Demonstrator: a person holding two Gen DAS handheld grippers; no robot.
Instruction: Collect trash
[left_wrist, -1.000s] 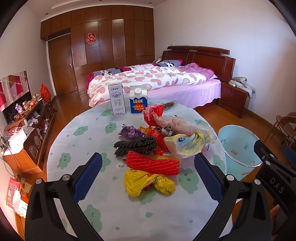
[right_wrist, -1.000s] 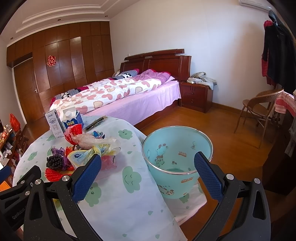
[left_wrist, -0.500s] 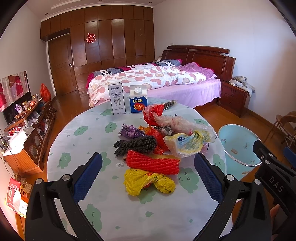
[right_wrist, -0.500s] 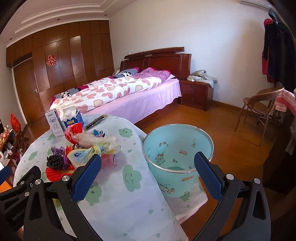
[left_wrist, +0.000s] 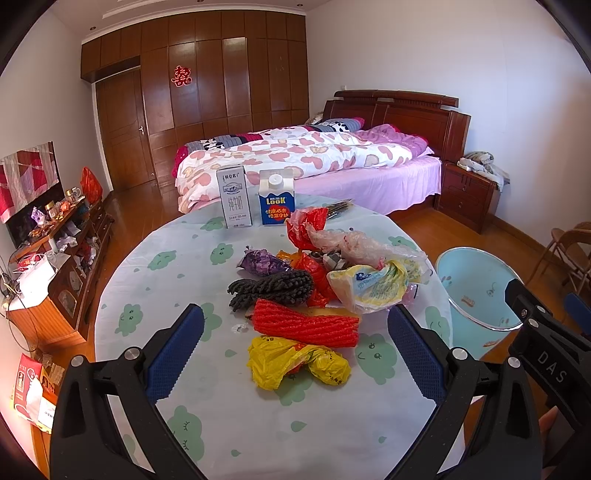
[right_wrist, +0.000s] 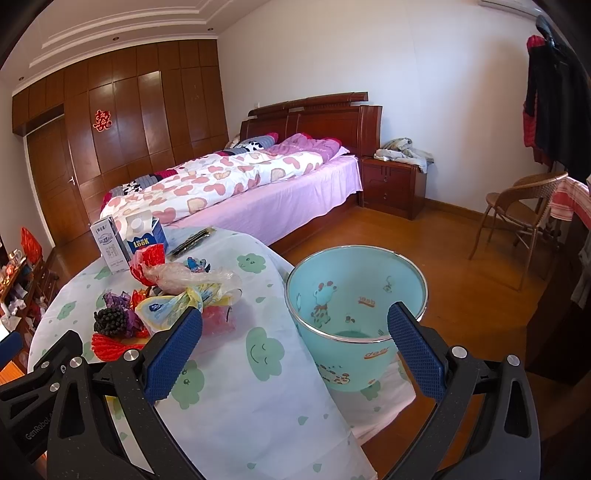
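In the left wrist view, the left claw (left_wrist: 294, 349) was wide apart and held nothing. It hung over the round tabletop with the white cloth and green cloud faces (left_wrist: 166, 266). Just in front of it lay the crumpled yellow plastic bag (left_wrist: 295, 363), between the two blue fingers. Touching it behind was the red ridged net sleeve (left_wrist: 304, 325), and then the dark grey knobbly bundle (left_wrist: 273, 288), the purple shiny wrapper (left_wrist: 260, 261), the pale yellow and blue plastic bag (left_wrist: 369, 288) and the clear crinkly bag (left_wrist: 354, 242) in one messy heap. Two milk cartons, one white (left_wrist: 233, 201) and one blue (left_wrist: 276, 201), stood upright at the far edge, apart from the heap. The light blue round bin with cartoon animals (left_wrist: 476, 284) sat on the floor to the right, beside the tabletop. In the right wrist view, the right claw (right_wrist: 294, 349) was also wide apart and held nothing, and it pointed at the bin (right_wrist: 354, 288). As far as could be seen, the bin had no trash in it, though part of its bottom was hidden. So it looked like the job had hardly started, and the whole heap was still left to pick up. The trash looked soft, light and crumpled, so it would likely squash easily when pinched.
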